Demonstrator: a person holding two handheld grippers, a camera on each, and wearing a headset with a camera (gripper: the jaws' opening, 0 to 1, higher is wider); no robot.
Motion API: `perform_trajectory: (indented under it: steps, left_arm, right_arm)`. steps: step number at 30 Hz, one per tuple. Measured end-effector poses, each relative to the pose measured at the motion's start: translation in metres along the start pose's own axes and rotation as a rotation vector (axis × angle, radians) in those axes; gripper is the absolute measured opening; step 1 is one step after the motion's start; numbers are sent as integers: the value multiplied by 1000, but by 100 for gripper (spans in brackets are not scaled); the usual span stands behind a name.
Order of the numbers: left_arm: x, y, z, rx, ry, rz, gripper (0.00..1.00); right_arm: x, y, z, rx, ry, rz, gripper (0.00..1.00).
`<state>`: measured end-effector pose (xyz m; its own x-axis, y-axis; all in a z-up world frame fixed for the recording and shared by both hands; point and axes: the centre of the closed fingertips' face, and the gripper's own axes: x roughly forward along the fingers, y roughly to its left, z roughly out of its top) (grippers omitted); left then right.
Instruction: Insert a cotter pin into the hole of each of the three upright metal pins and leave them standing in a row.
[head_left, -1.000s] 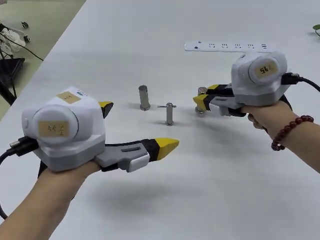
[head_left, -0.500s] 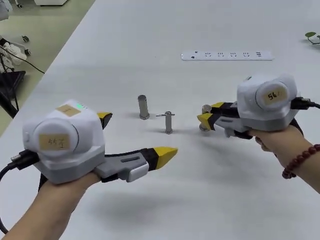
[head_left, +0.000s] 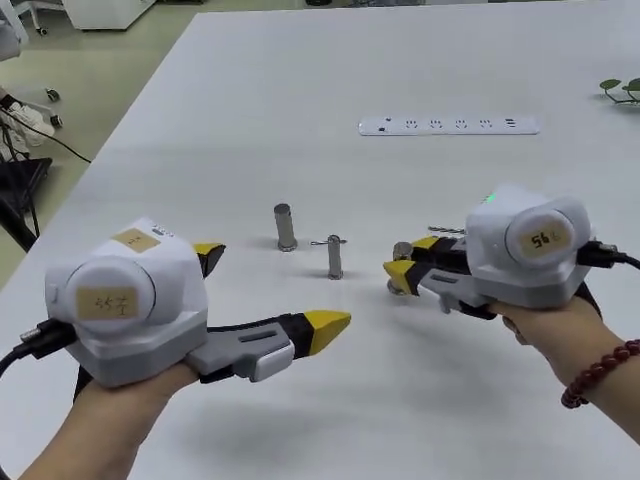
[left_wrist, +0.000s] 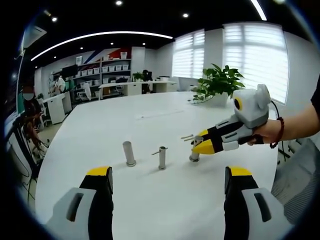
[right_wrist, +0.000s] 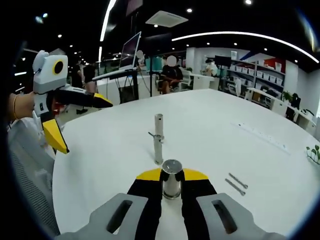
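Jaws of right gripper (head_left: 408, 260) clamped on a metal pin (right_wrist: 171, 182), those of left gripper (head_left: 272, 288) wide apart, both level.

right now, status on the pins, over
Left gripper open, empty. Right gripper shut on near metal pin. Middle pin has a cotter pin through; far pin bare. Two loose cotter pins lie beside it.

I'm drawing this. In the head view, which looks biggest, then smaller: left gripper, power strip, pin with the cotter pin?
1. left gripper (nearest the camera, so it looks extra big)
2. power strip
3. pin with the cotter pin
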<state>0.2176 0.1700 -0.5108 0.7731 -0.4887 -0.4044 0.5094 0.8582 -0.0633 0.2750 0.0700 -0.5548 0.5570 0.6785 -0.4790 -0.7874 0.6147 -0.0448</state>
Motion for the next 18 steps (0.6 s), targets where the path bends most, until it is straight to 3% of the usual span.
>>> perform_trajectory:
  steps: [15, 18]
  left_arm:
    - [-1, -3, -1, -1, 2, -5, 91]
    - [-1, -4, -2, -5, 2, -6, 91]
  right_arm:
    - [0, 9, -22, 21, 19, 16, 8]
    - [-2, 11, -21, 24, 2, 18, 8]
